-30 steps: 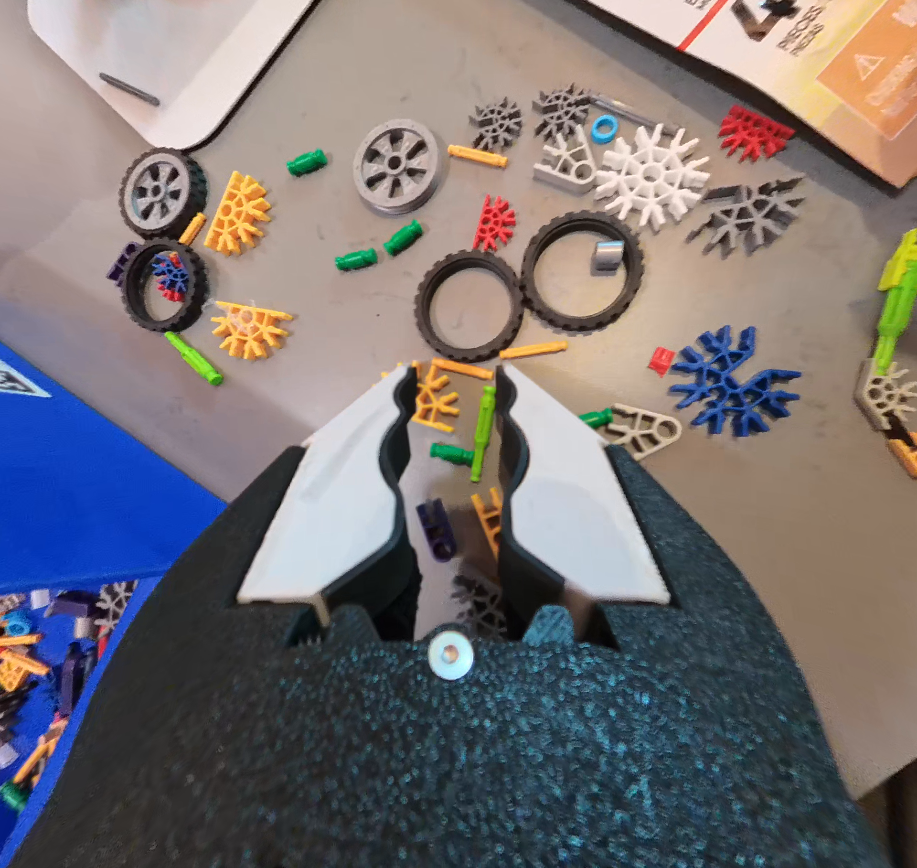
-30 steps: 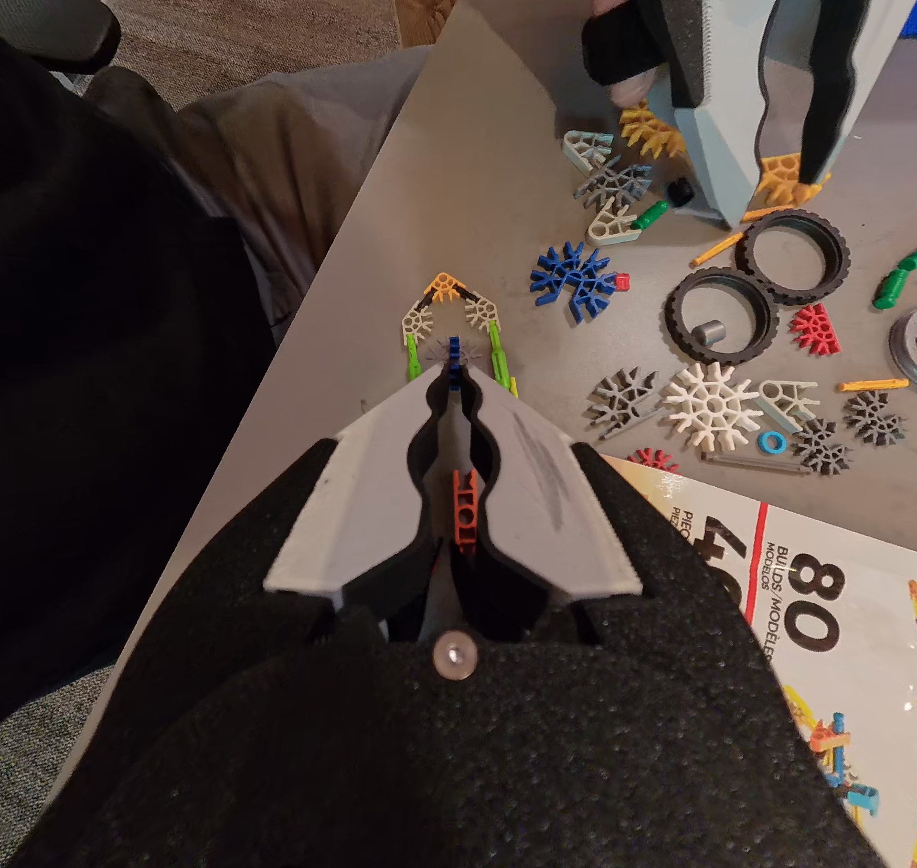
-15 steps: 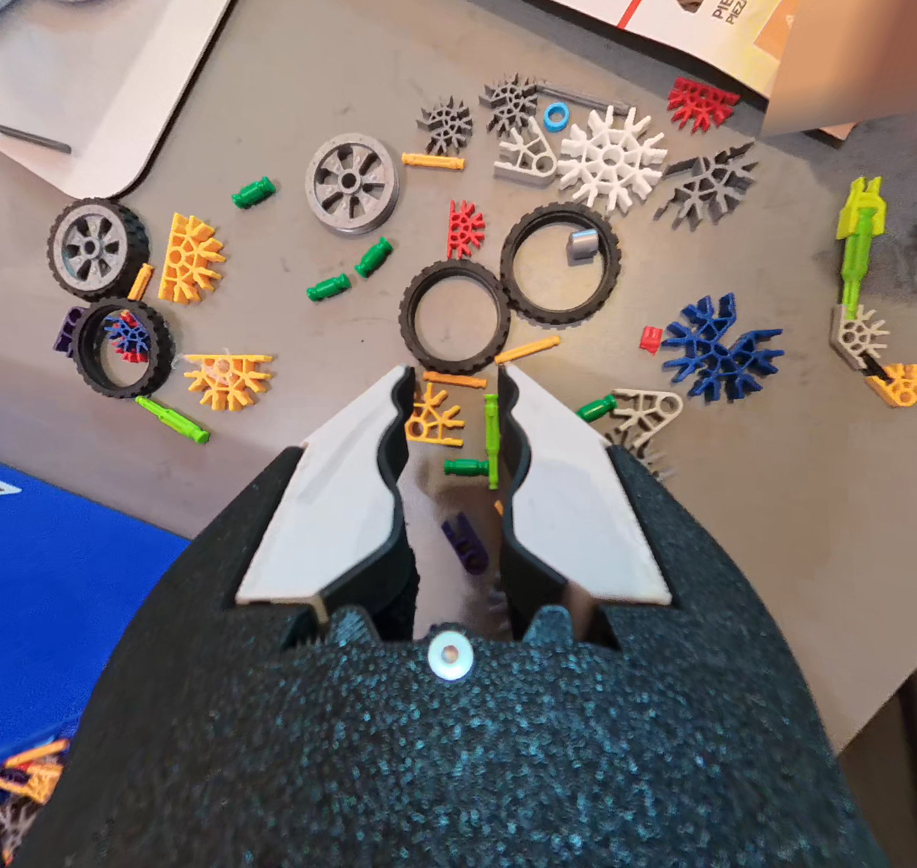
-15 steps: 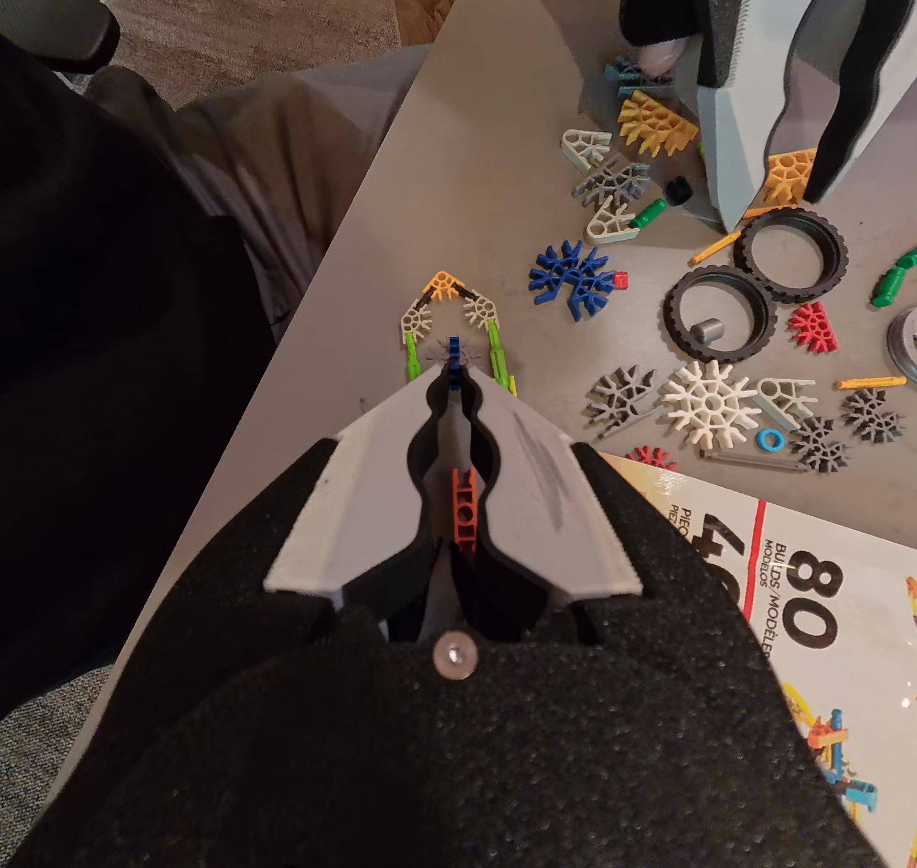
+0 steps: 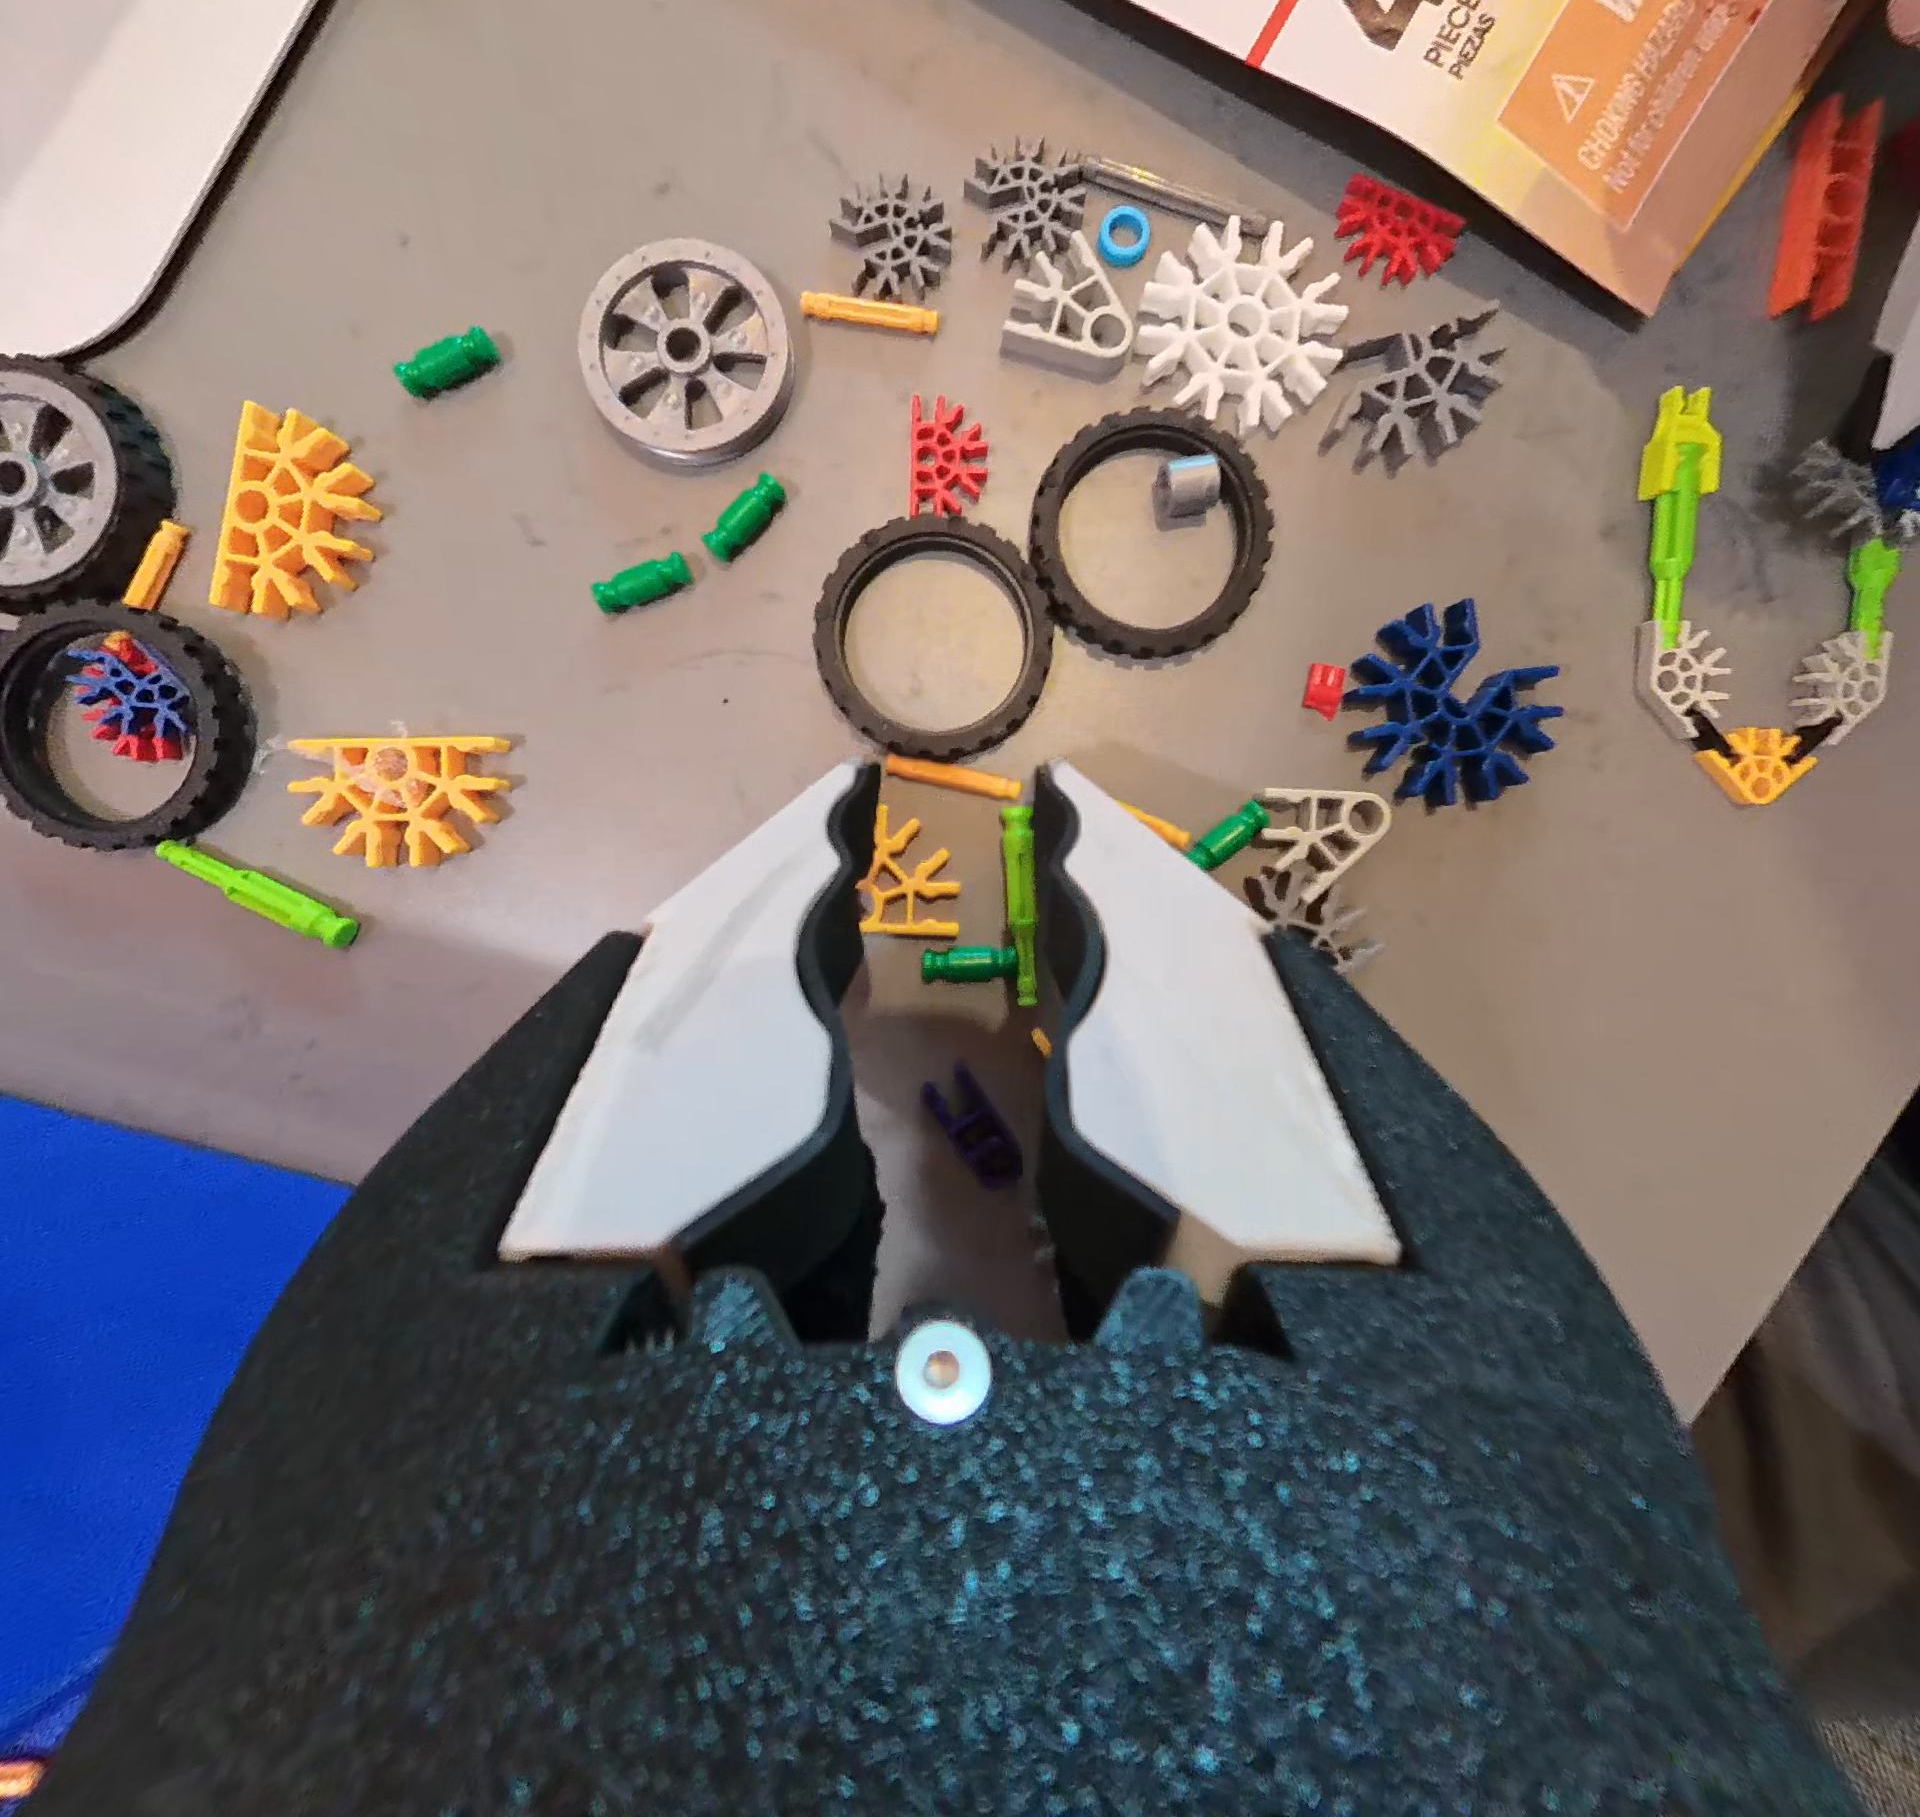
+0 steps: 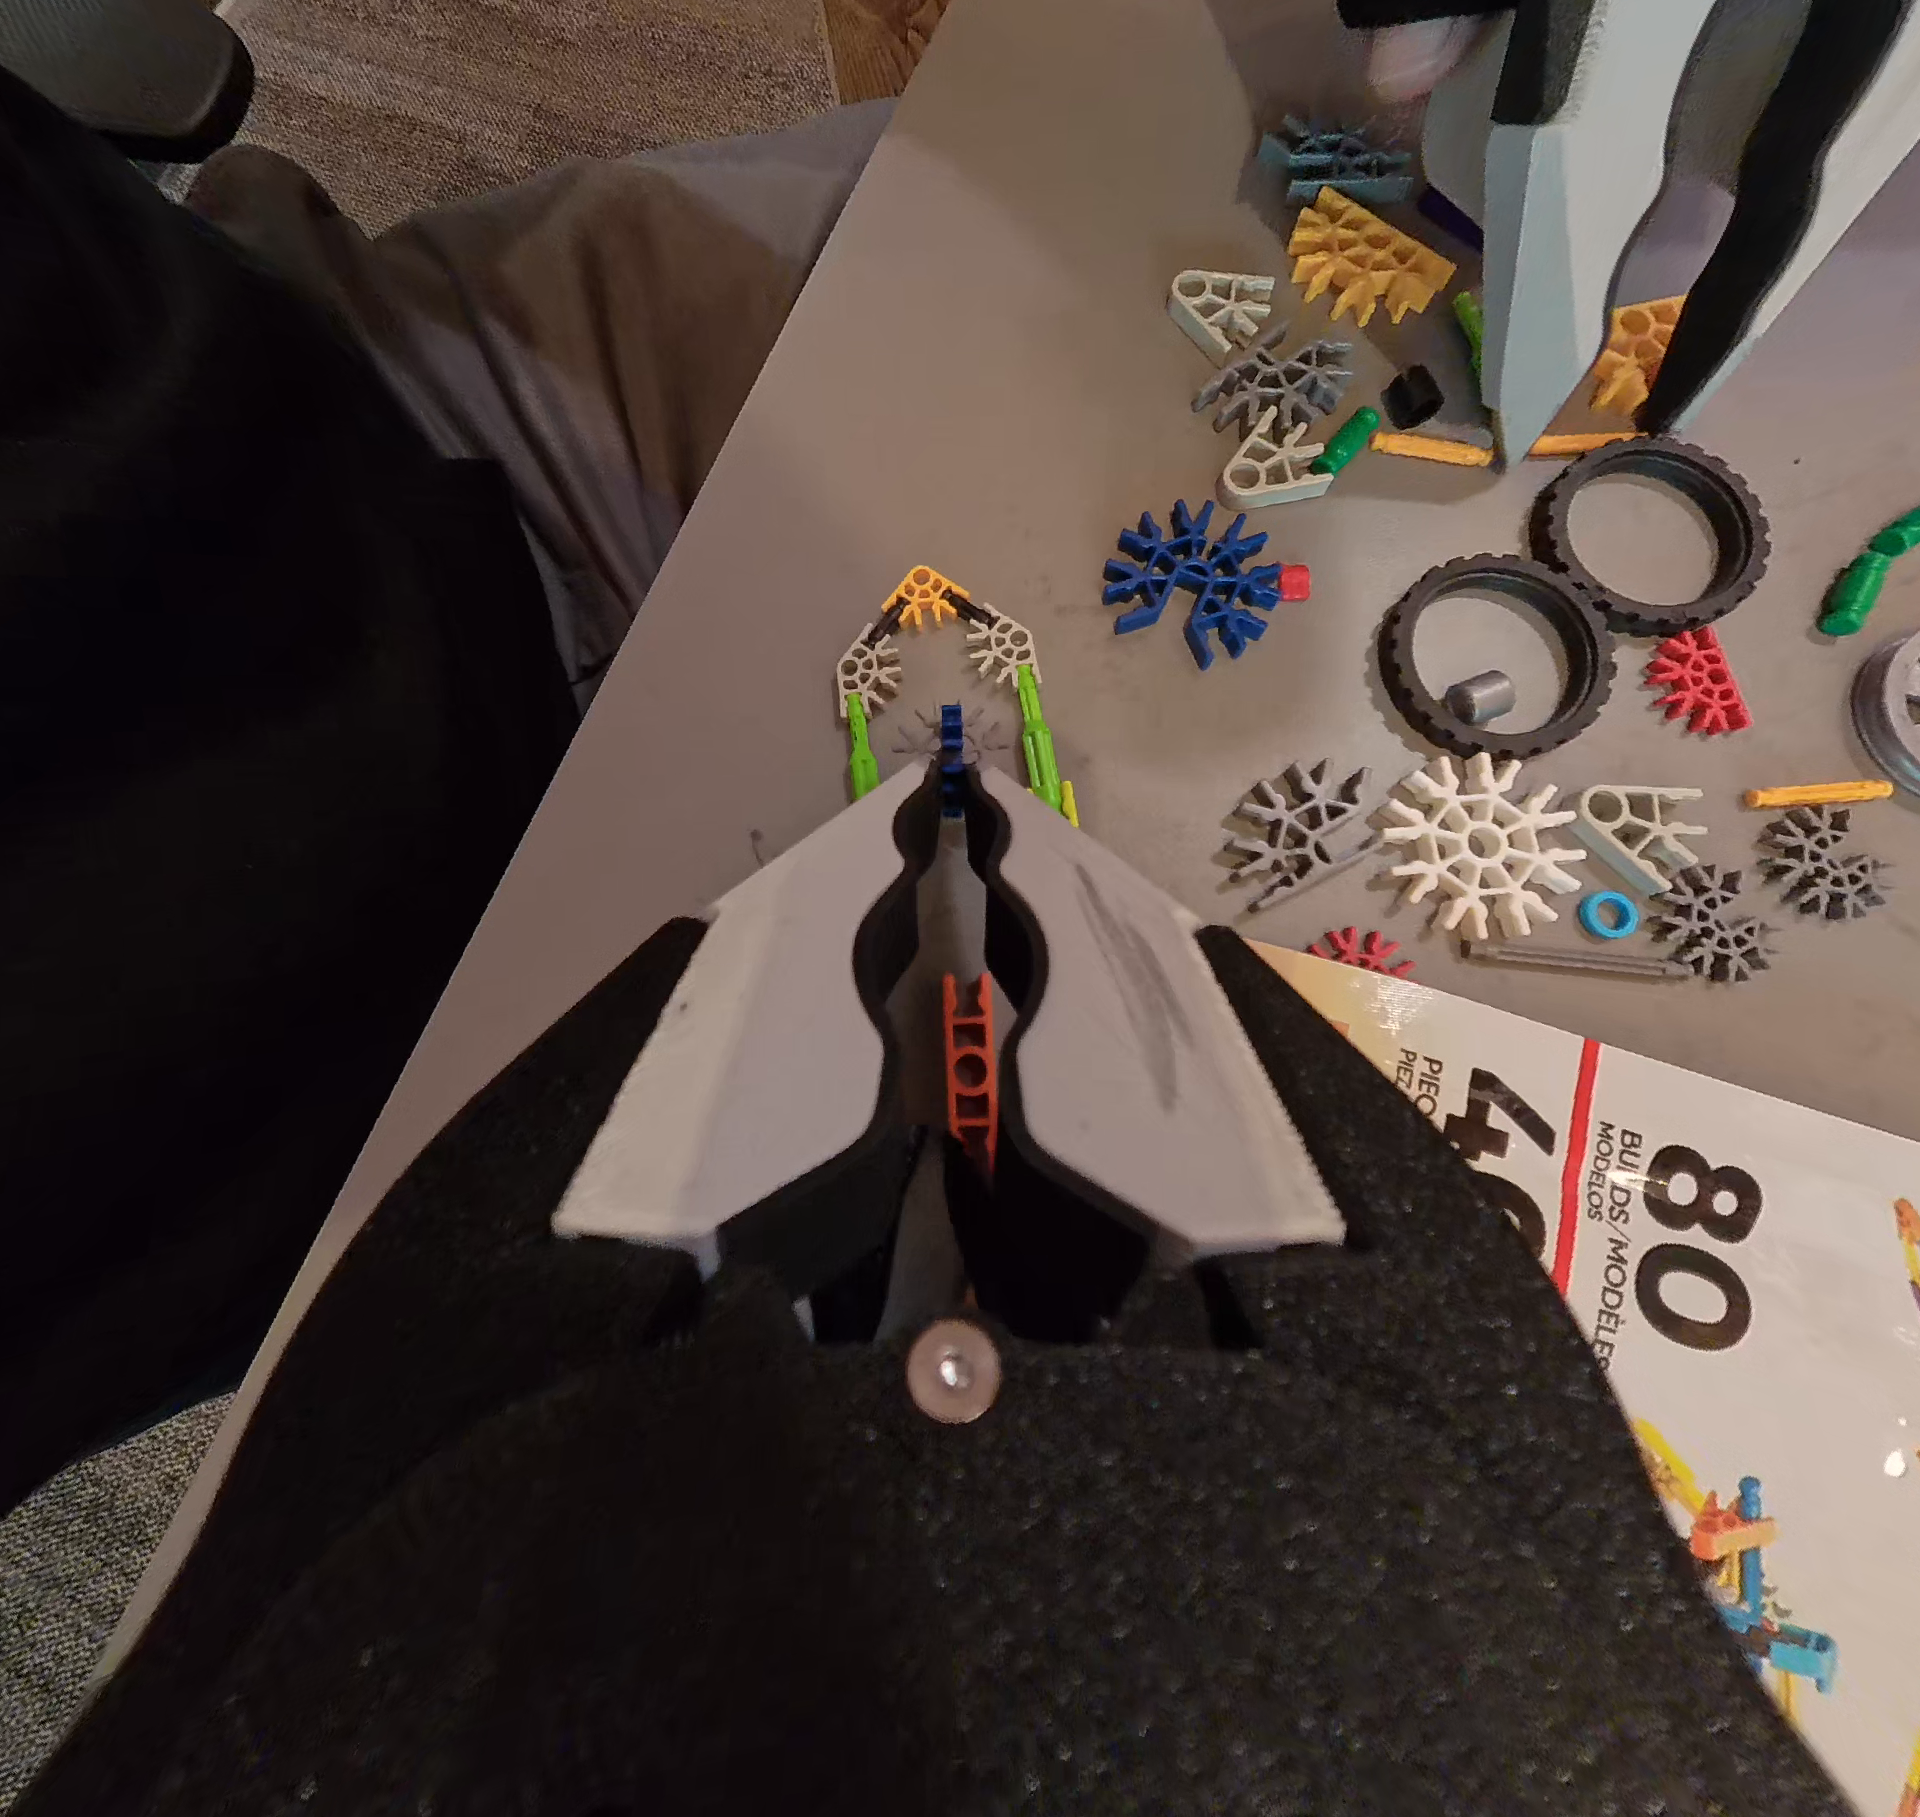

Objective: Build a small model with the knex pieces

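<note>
Left gripper [image 5: 951, 780] hangs over the grey table [image 5: 540, 105], jaws apart, nothing held; between its fingers lie a yellow fan connector [image 5: 902, 884], a lime rod [image 5: 1020, 900] hard by the right finger, a short green rod [image 5: 966, 963] crossing it, and an orange rod [image 5: 951, 780] right at the tips, with a black tyre ring [image 5: 930, 640] just beyond. Purple clip [image 5: 971, 1128] sits deeper in the gap. Right gripper [image 6: 951, 780] is closed on a small blue connector [image 6: 951, 744] at the tips, an orange-red piece [image 6: 969, 1076] wedged farther back between the fingers; just ahead lies a partly built frame [image 6: 940, 671] of lime rods and grey and yellow connectors. Risks, as judgement: the crowded pieces mean the left could pinch two parts at once or knock the lime rod aside; the blue connector, held only at the tips, could twist or pop out if pressed against the frame; frame lies near the table edge and could get shoved off.
</note>
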